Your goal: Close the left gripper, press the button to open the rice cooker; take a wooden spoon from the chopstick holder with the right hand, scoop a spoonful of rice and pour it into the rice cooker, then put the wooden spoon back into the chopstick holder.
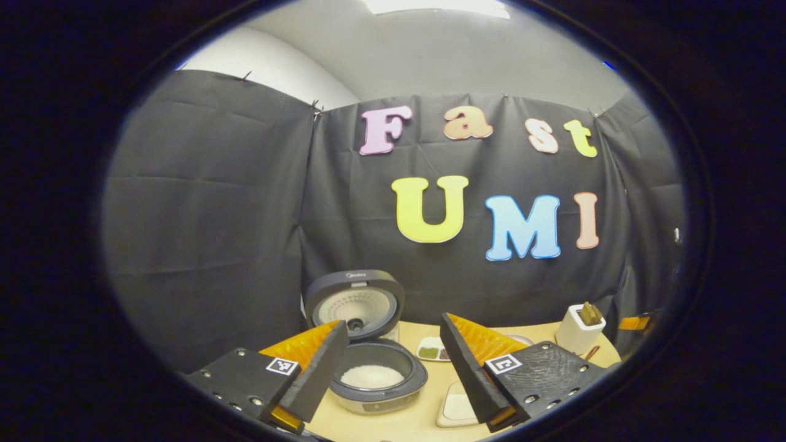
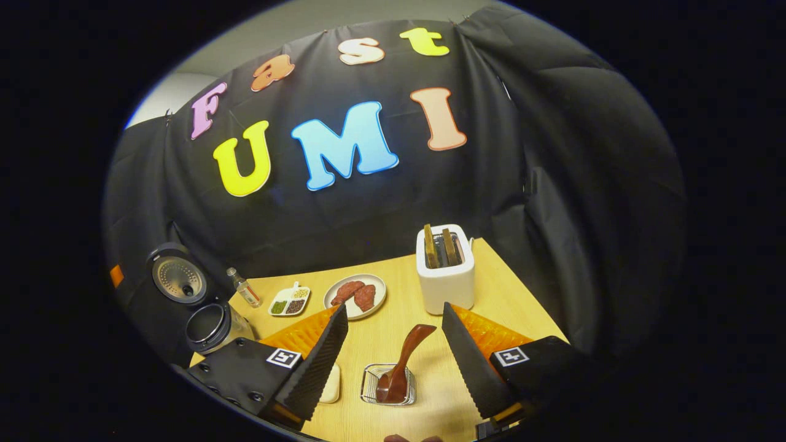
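The rice cooker [image 1: 376,393] stands open on the table, lid [image 1: 356,302] tipped up and white rice [image 1: 372,376] in its pot. My left gripper [image 1: 393,320] is open above and in front of it, holding nothing. A small wire chopstick holder [image 2: 388,385] holds the dark wooden spoon [image 2: 406,359], bowl down and handle leaning up to the right. My right gripper [image 2: 393,307] hangs open above the holder with the spoon showing between its fingers, untouched. The cooker [image 2: 210,325] also appears at the far left of the right gripper view. A white rice dish [image 1: 459,406] lies near the cooker.
A white toaster [image 2: 445,270] with two slices stands at the back right of the wooden table [image 2: 491,294]. Also on the table are a plate of meat [image 2: 356,293], a divided seasoning dish [image 2: 290,301] and a small bottle [image 2: 244,287].
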Action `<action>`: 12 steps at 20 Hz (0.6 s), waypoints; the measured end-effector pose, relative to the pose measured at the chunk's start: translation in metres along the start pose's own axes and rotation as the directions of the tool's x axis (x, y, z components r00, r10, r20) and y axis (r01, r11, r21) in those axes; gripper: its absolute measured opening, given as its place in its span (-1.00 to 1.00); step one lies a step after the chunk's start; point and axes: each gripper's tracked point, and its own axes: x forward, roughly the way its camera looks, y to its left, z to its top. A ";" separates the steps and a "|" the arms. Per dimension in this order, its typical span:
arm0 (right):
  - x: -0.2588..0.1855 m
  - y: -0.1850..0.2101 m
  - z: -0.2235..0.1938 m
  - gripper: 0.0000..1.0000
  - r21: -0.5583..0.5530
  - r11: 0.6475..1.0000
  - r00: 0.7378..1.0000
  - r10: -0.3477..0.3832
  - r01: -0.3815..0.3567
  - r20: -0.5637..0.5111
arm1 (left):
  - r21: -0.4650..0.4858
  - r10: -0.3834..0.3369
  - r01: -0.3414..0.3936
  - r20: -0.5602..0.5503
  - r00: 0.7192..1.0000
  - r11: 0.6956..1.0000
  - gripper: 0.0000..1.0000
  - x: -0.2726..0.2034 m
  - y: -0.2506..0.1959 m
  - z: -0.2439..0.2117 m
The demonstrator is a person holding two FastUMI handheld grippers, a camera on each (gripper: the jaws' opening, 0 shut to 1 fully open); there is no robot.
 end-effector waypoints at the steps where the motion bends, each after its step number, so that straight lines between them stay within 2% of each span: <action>1: 0.010 -0.005 -0.006 0.96 0.022 1.000 1.000 -0.003 0.004 -0.029 | -0.001 0.009 -0.009 -0.010 1.000 1.000 0.88 -0.005 0.000 -0.008; 6: 0.054 -0.017 -0.046 0.96 0.135 0.991 0.983 0.001 0.024 -0.186 | 0.019 0.084 -0.083 -0.053 0.995 0.996 0.89 -0.023 0.014 -0.029; 9: 0.075 -0.025 -0.065 0.96 0.169 0.985 0.962 0.009 0.039 -0.272 | -0.010 0.125 -0.126 -0.081 0.989 0.992 0.89 -0.038 0.023 -0.045; 12: 0.095 -0.026 -0.084 0.96 0.215 0.976 0.936 0.055 0.023 -0.348 | -0.030 0.166 -0.171 -0.127 0.978 0.985 0.89 -0.051 0.035 -0.062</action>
